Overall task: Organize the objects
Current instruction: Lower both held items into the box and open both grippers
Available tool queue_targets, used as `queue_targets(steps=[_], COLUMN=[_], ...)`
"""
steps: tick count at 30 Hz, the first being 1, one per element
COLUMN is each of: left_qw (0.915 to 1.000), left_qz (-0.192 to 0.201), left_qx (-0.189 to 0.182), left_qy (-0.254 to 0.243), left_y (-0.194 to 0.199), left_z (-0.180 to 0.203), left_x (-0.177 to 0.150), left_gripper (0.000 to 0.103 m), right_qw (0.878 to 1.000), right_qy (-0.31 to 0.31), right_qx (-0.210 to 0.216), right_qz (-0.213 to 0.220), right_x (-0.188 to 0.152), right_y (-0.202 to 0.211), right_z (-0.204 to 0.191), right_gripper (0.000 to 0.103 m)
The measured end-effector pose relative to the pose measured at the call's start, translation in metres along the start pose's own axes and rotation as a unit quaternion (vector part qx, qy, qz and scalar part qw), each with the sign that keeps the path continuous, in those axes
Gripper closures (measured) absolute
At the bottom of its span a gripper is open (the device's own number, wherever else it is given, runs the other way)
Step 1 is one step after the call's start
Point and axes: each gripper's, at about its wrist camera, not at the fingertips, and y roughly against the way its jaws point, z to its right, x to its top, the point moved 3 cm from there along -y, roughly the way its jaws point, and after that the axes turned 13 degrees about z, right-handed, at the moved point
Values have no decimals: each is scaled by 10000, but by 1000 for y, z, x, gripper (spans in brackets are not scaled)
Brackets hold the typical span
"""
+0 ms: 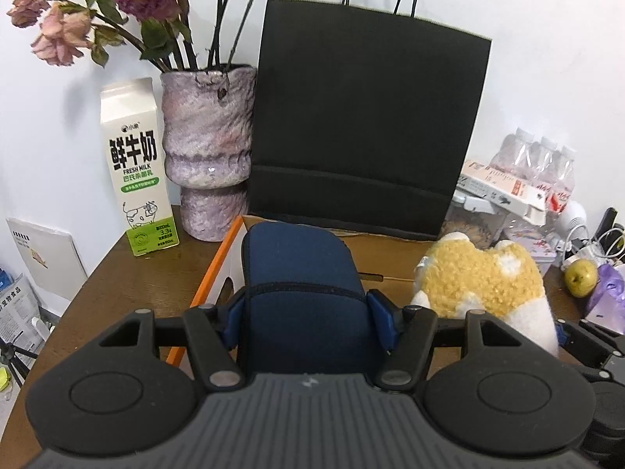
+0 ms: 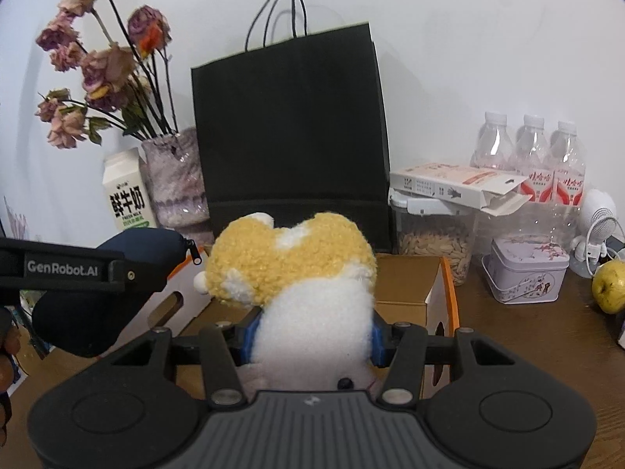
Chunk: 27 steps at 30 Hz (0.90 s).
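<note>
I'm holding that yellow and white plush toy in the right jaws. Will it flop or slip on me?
The plush toy probably compresses: the right gripper pinches its white body narrow. Its yellow upper part bulges unsupported above the jaws, so it may sag or wobble. The fuzzy fabric likely resists slipping.

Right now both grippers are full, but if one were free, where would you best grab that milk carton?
Grip the milk carton across its flat side walls, around mid-height, coming from the front. It stands upright with straight, parallel sides that suit two fingers. The vase stands close on its right, so one finger must slip into that narrow gap; the sloped top would likely slip.
</note>
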Motion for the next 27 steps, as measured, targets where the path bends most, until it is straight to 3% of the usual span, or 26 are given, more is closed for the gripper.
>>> queue_targets(steps=[14,15,17,18,19,20,21,22,27], left_qw=[9996,9997,9999,9999,9999,9999,9999,9999,9998], left_qz=[-256,-202,-102,-61,-26,-14,-45,-85,-93], left_qx=[98,119,86,105,125,125,124,140,154], left_qy=[-63,-62,-33,-22,-41,-63,-64,-47,22], left_y=[-35,-34,-31,-30,-29,-29,-30,-31,-31], left_z=[-9,-11,-12,-13,-13,-13,-13,-13,-16], left_x=[-19,-18,-15,-14,-14,-14,-15,-15,-17], left_gripper=[39,37,23,13,8,7,4,3,0], right_qw=[9991,9990,9986,9985,9985,9987,9988,9990,9991], right_qy=[31,19,22,29,22,7,-8,-11,-1], right_qx=[-131,-150,-180,-209,-205,-198,-190,-176,-150], right_qz=[-402,-432,-495,-505,-499,-480,-446,-412,-401], right_x=[-18,-19,-21,-22,-22,-22,-21,-20,-17], right_y=[-26,-28,-30,-31,-31,-31,-30,-29,-26], right_z=[7,8,8,9,8,9,8,8,7], right_gripper=[52,51,48,46,35,28,14,9,0])
